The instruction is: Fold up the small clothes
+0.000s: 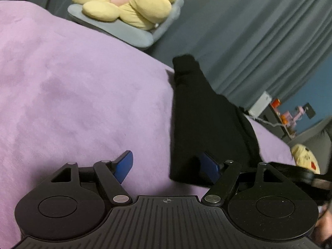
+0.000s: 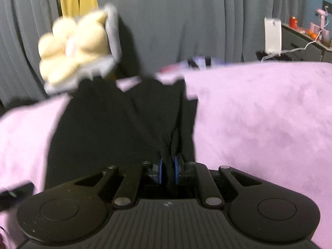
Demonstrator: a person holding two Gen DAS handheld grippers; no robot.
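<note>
Black garment [image 2: 116,124] | right tongs [image 2: 168,170] pinching, angled down | left tongs [image 1: 169,166] spread

Black garment [image 1: 199,120]: small, dark, plain cloth, no print visible; exact type cannot tell. Lies on lilac blanket [image 1: 72,87] near its far edge. Left wrist view: long, narrow shape, one slim end reaching toward blanket edge, wider end nearest camera. Right wrist view [image 2: 116,128]: cloth spread broad at left, gathered into folds at right, one bunched fold lifted and pinched.
</note>
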